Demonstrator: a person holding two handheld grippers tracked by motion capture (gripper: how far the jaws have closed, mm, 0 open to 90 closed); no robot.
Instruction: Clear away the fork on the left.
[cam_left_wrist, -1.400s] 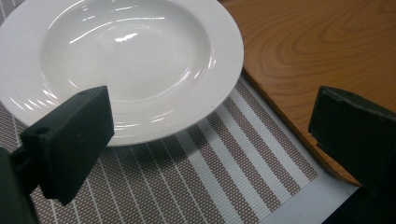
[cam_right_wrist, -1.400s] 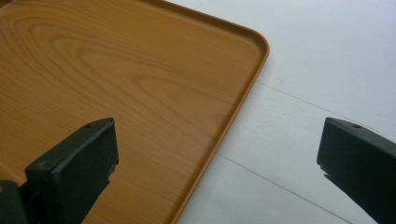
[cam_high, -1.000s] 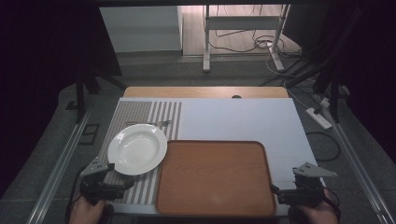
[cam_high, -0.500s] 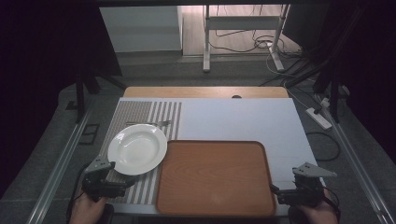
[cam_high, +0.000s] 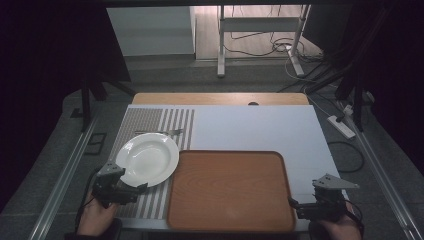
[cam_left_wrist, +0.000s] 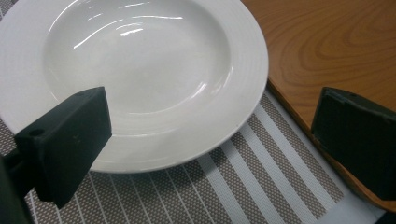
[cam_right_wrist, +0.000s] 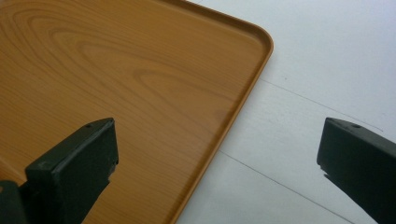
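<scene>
Plate: a white deep plate (cam_high: 147, 159) lies empty on the striped placemat (cam_high: 150, 200), at about 9 o'clock from the table's middle; its right rim is just beside the tray's left edge.
Left gripper: the left gripper (cam_high: 131, 190) is at the plate's 7 o'clock edge, jaws spread wide with nothing between them. In the left gripper view, the plate (cam_left_wrist: 140, 74) lies ahead, one jaw over its near rim and the other over the tray's edge.
Fork: a fork (cam_high: 160, 132) lies on the placemat at the plate's 12 o'clock, just clear of the rim.
Tray: a wooden tray (cam_high: 230, 190) sits empty at the table's 6 o'clock edge.
Right gripper: the right gripper (cam_high: 306, 207) is at the tray's 4 o'clock corner, jaws wide apart and empty. In the right gripper view they straddle the tray's (cam_right_wrist: 116, 84) corner rim.
Table: white tabletop (cam_high: 260, 127), bare toward 12 o'clock.
</scene>
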